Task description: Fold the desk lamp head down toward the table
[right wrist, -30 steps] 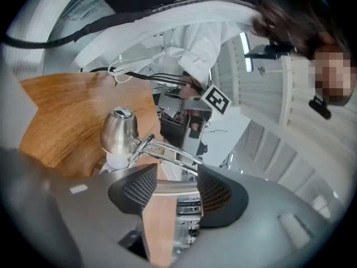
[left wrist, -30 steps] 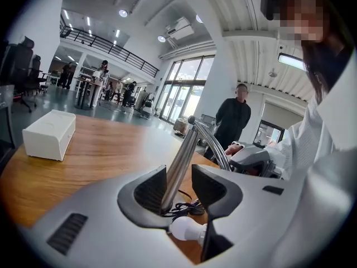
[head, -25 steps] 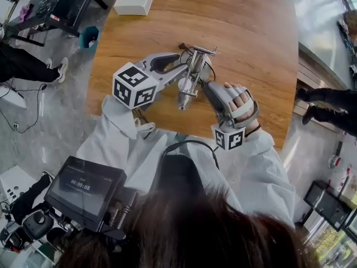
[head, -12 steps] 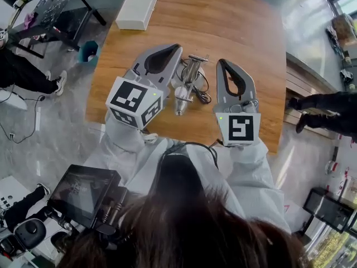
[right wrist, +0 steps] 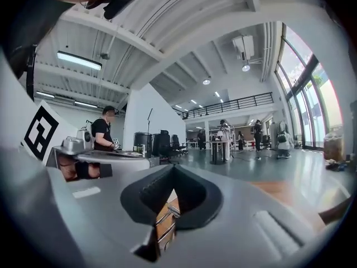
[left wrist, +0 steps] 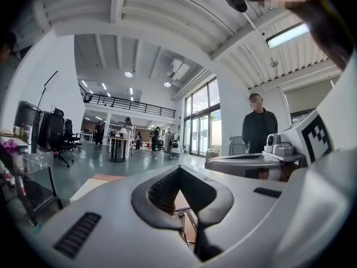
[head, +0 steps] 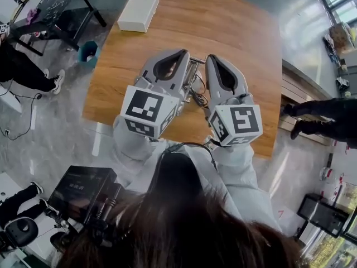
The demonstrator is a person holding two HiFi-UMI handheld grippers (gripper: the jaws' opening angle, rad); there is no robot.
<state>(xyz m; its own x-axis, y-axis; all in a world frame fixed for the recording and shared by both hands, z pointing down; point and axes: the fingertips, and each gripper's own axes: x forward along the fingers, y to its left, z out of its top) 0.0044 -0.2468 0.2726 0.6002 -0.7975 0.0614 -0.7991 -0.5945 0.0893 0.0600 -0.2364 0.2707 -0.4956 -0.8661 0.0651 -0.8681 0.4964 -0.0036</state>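
The silver metal desk lamp (head: 193, 87) lies low on the wooden table (head: 234, 32), its black cord (head: 201, 98) beside it, mostly hidden behind my two raised grippers. My left gripper (head: 179, 54) and right gripper (head: 214, 58) hover side by side above the lamp, pointing level, apart from it. In the left gripper view the left gripper (left wrist: 178, 170) is shut with nothing in it; lamp rods (left wrist: 187, 228) show below, through the gap behind its tips. The right gripper (right wrist: 173, 168) is likewise shut and empty, with lamp rods (right wrist: 162, 226) beneath.
A white box (head: 138, 11) sits at the table's far left corner. A teal bin (head: 88, 52) and a person's legs (head: 25, 66) are on the floor at left. Another person's legs (head: 323, 119) are at right. A screen device (head: 83, 191) hangs near my chest.
Both grippers have come off the lamp, risen toward the camera and shut. The right one rolled so its marker cube faces up. The lamp stays on the table.
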